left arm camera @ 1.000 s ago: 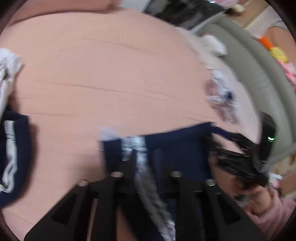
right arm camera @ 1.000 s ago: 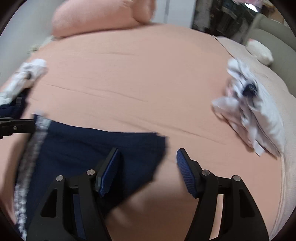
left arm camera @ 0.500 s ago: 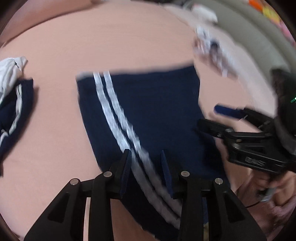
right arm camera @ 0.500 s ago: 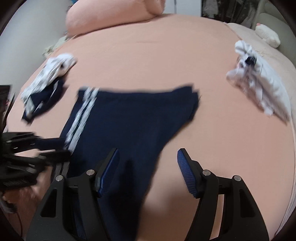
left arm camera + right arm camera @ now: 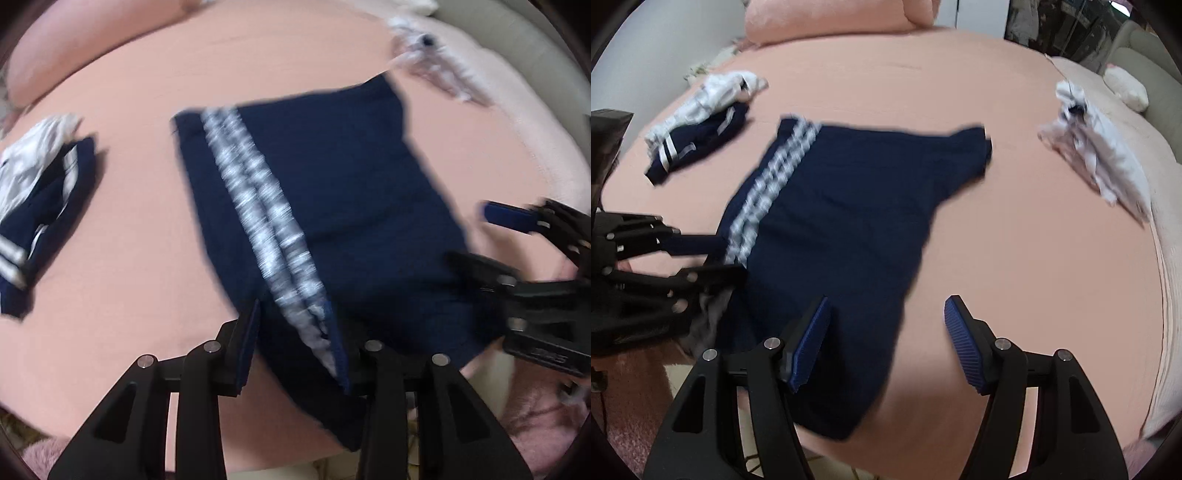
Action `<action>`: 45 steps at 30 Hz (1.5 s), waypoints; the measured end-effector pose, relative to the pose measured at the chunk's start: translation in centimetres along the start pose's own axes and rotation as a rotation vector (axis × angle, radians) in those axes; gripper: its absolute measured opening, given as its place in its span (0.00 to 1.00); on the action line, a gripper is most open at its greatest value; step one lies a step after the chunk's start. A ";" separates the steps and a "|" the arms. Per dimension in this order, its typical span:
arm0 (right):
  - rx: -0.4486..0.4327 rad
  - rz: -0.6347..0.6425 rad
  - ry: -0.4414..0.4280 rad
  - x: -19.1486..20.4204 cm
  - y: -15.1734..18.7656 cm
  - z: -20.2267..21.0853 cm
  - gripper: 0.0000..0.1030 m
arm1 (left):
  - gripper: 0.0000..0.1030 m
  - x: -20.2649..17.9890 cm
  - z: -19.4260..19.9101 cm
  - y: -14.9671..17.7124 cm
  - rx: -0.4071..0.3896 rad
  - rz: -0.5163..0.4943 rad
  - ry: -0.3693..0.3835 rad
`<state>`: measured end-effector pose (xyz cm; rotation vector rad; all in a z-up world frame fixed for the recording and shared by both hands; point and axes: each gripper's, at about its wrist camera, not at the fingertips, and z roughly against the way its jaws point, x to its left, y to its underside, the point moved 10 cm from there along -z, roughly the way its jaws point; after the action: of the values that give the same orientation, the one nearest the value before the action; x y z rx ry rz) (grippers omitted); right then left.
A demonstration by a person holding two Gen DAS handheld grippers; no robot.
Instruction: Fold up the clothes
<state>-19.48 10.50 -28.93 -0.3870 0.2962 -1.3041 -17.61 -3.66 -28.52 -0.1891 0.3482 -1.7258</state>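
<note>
Navy shorts [image 5: 834, 229] flat between parted left fingers [image 5: 248, 332], beneath spread right fingers [image 5: 960, 343].

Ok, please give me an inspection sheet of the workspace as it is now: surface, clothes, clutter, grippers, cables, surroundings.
Surface: pink bed sheet, mostly smooth.
Job's things: navy shorts with white side stripes spread flat in the middle, near end hanging over the bed edge; image blurred.
Clutter: navy and white garment bundle at far left; white crumpled clothes at far right.
Grippers: left gripper open, fingers on either side of the striped edge of the shorts; right gripper open, holding nothing, one finger over the shorts.
Cables: nothing seen clearly.
Surroundings: pink pillow at the head of the bed; grey sofa at right.
</note>
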 end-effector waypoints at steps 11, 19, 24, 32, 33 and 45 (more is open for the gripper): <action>-0.001 -0.155 -0.033 -1.8 2.4 1.0 0.64 | 0.46 1.5 1.9 2.7 -0.081 0.112 0.036; -0.032 -0.271 -0.095 -2.5 3.3 1.9 0.64 | 0.47 2.7 3.0 5.5 -0.141 0.295 0.154; 0.015 -0.196 -0.007 -2.8 4.5 0.9 0.64 | 0.49 4.1 2.1 7.1 -0.084 0.259 -0.017; -0.043 -0.257 -0.073 -3.0 4.2 3.1 0.68 | 0.47 2.7 3.6 5.4 -0.172 0.440 0.355; -0.049 -0.267 -0.096 -2.8 4.2 3.3 0.68 | 0.47 1.3 3.1 4.6 -0.166 0.412 0.346; -0.050 -0.220 0.009 -3.6 4.7 3.7 0.68 | 0.47 2.2 2.1 4.8 -0.134 0.381 0.157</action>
<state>-14.71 15.35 -27.67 -0.4658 0.2999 -1.5161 -12.90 -6.76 -28.31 -0.0778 0.5777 -1.3437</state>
